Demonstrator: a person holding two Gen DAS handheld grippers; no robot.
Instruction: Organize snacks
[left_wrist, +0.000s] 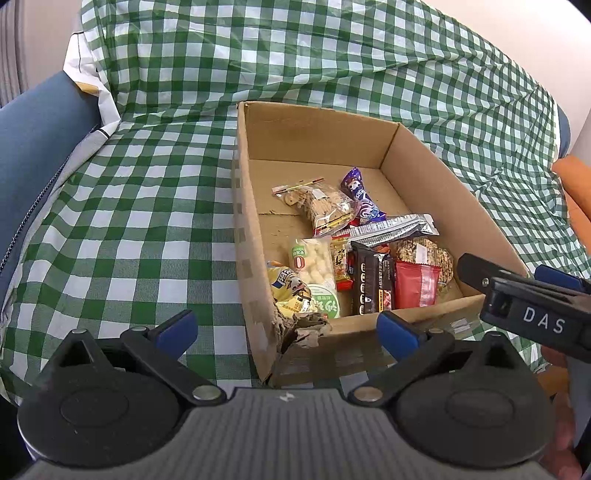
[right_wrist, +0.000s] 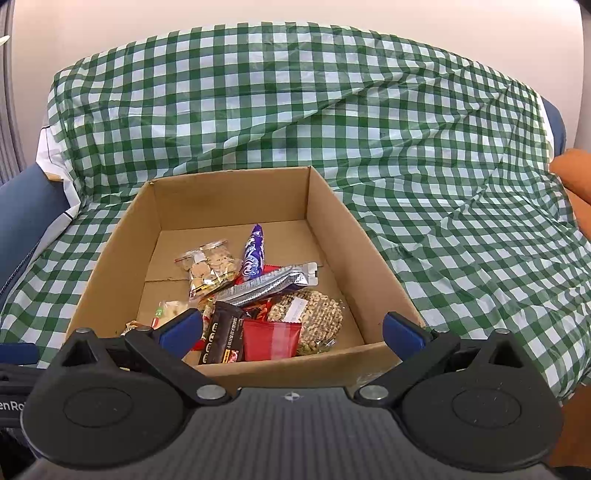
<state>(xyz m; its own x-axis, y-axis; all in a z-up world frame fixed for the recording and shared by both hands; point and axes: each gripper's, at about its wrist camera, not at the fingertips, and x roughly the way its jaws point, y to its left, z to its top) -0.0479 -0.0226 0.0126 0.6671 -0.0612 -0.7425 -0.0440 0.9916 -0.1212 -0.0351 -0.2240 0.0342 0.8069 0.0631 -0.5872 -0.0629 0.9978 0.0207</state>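
An open cardboard box (left_wrist: 317, 140) (right_wrist: 229, 188) rests on a green checked cloth (left_wrist: 147, 221) (right_wrist: 443, 184). Inside lie several snack packs: a clear biscuit bag (left_wrist: 325, 206) (right_wrist: 208, 266), a purple wrapper (left_wrist: 360, 195) (right_wrist: 254, 253), a silver pack (left_wrist: 391, 229) (right_wrist: 269, 286), a black bar (left_wrist: 371, 282) (right_wrist: 221, 334), a red pouch (left_wrist: 415, 284) (right_wrist: 269, 339) and a round grain cake (left_wrist: 430, 254) (right_wrist: 314, 317). My left gripper (left_wrist: 286, 330) is open at the box's torn near corner. My right gripper (right_wrist: 291, 330) is open over the box's near wall, with nothing held.
A blue cushioned seat (left_wrist: 33, 147) (right_wrist: 26, 214) shows at the left and an orange cushion (left_wrist: 576, 184) (right_wrist: 574, 173) at the right. The right gripper's body (left_wrist: 535, 310) reaches in beside the box's right wall. A pale wall stands behind.
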